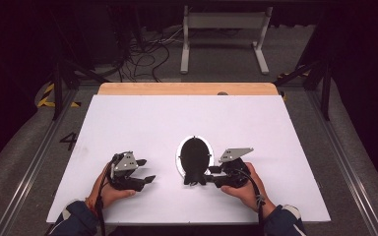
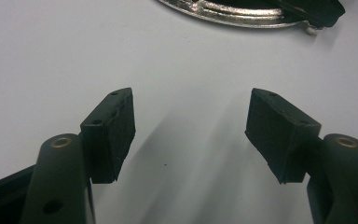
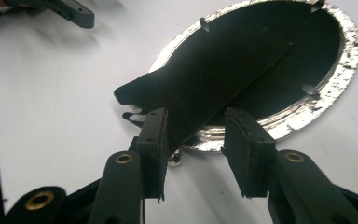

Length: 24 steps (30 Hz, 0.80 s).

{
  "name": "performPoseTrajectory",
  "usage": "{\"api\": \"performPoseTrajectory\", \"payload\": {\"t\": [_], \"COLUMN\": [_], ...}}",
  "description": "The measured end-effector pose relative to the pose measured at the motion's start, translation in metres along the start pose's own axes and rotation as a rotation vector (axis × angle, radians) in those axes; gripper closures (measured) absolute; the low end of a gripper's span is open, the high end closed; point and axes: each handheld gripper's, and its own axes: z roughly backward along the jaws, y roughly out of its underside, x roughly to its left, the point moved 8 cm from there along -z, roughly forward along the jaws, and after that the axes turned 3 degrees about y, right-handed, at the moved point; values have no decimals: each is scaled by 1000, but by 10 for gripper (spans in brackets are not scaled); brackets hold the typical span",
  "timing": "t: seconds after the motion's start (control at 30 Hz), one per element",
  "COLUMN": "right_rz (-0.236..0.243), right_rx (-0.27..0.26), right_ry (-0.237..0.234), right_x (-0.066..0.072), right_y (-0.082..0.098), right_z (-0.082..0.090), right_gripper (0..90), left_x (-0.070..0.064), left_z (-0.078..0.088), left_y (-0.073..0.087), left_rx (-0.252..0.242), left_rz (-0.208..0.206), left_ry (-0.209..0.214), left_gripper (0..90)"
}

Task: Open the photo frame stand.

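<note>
You have a white table [image 1: 128,118] with a tan wooden strip along its far edge. Near the front edge lies an oval picture frame [image 3: 326,100], silver-rimmed with a black back. Both grippers [image 1: 145,171] [image 1: 207,176] are black with grey plates.

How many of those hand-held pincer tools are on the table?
2. The left gripper sits at the near left with open fingers; the right gripper is right of it, at the oval frame.

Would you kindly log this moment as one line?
scene: oval picture frame face-down on white table | left hand-held gripper: open, empty | right hand-held gripper: open around frame's stand
</note>
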Motion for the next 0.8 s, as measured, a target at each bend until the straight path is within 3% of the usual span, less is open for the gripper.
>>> {"api": "performPoseTrajectory", "payload": {"t": [0.2, 0.4, 0.6, 0.8], "right_rz": [1, -3, -22, -66], "right_rx": [50, 129, 133, 120], "right_ry": [-55, -51, -46, -107], "right_x": [8, 11, 11, 12], "right_y": [5, 13, 13, 10], "right_z": [-4, -12, -13, -16], "right_gripper": [554, 521, 535, 591], "left_x": [-2, -4, -7, -3], "left_z": [-2, -12, -25, -38], "left_y": [-1, -8, -21, -25], "left_rx": [4, 9, 7, 49], "left_rz": [0, -17, -38, -35], "left_ry": [5, 12, 29, 12], "left_gripper": [327, 325, 326, 336]}}
